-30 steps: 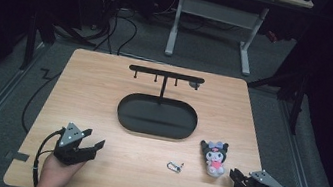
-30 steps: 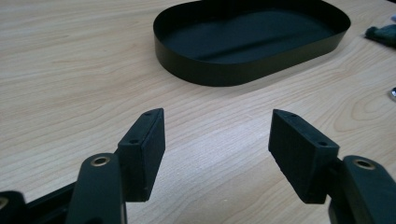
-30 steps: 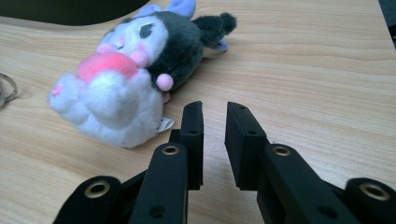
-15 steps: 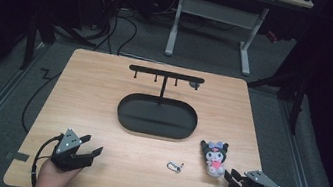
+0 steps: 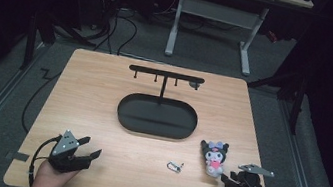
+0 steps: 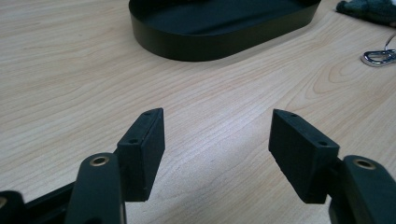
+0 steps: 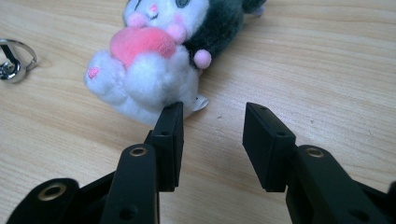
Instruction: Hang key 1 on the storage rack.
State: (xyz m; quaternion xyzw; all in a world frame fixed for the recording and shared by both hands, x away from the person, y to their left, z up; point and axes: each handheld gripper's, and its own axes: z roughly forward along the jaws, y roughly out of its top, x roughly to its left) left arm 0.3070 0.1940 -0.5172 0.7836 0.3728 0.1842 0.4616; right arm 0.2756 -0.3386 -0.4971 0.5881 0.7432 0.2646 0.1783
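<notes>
A small plush toy with black ears, a white face and a pink heart lies at the table's front right. A metal key clasp lies just left of it. My right gripper is open right beside the plush, near the front edge. In the right gripper view the plush lies just beyond the left jaw of the right gripper, with nothing between the jaws. My left gripper rests open at the front left. In the left gripper view the left gripper holds only bare wood between its jaws.
A black stand with an oval base tray and a hook bar stands mid-table; the base lies ahead of the left gripper. The clasp shows at that view's right edge. The ring lies left of the plush.
My right gripper has slid slightly left, closer to the plush. My left gripper has drifted a little toward the front edge, and its jaws look spread wider.
</notes>
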